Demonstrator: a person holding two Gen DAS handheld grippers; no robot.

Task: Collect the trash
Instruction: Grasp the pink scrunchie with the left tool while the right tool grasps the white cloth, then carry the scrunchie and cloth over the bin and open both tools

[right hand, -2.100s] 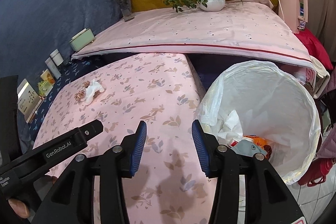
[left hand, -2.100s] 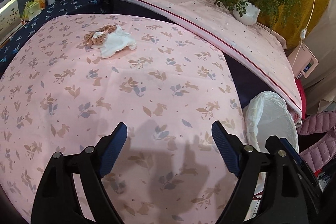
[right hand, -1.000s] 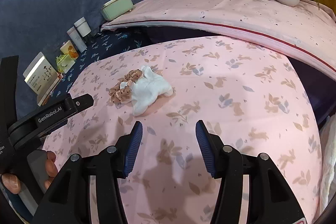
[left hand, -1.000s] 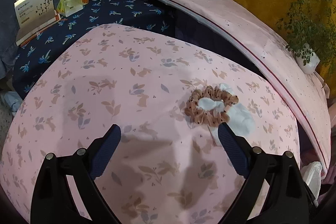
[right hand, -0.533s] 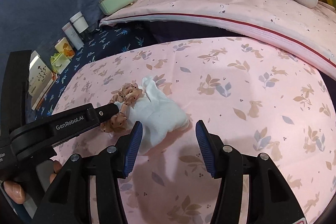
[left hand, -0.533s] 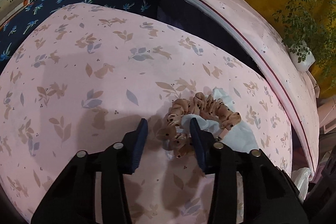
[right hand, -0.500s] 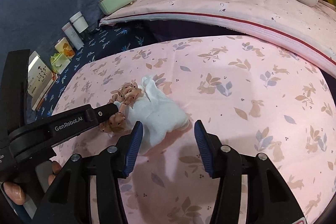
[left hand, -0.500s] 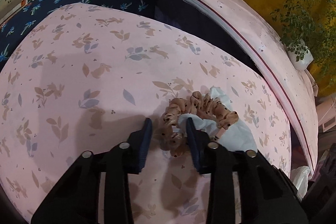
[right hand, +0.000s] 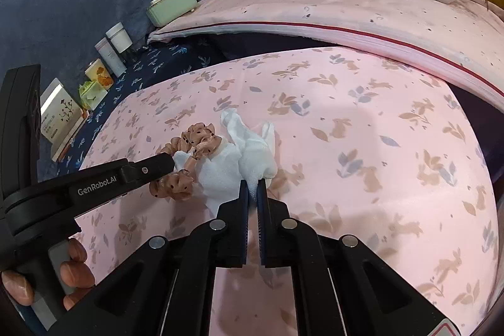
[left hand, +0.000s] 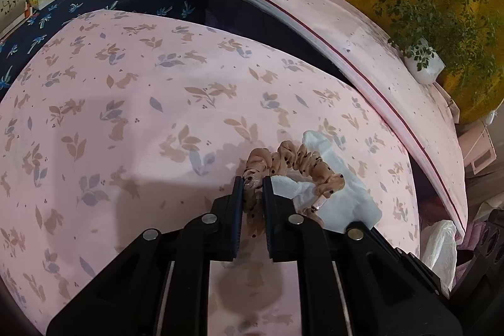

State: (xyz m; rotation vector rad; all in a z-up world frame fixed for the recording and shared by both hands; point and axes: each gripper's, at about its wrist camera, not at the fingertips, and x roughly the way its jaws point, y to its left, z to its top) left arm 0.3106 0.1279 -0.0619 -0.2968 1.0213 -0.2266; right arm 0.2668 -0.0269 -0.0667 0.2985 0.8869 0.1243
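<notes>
a peach scrunchie [left hand: 293, 159] is clamped near its rim by the left gripper [left hand: 253, 183], whose jaws have just been closing onto the fabric, while a crumpled white tissue [right hand: 239, 159] is pinched at its near corner by the right gripper [right hand: 252, 183], whose jaws have also just been closing and now stand almost together. both things lie touching, the scrunchie draped partly over the tissue, near the middle of the pink printed counter [right hand: 378, 147]. the step appears to be the separation of trash from keepsake: the tissue is probably best drawn sideways and upward while the scrunchie is held low and steady, so that thin paper is not torn or dragged along. open cloth is seen to the right of the tissue, giving free room toward the white-lined bin [left hand: 441, 244] glimpsed past the counter's right edge. the raised pink ledge [right hand: 346, 8] behind and the boxes [right hand: 97, 74] on the dark cloth at the left are better avoided.
</notes>
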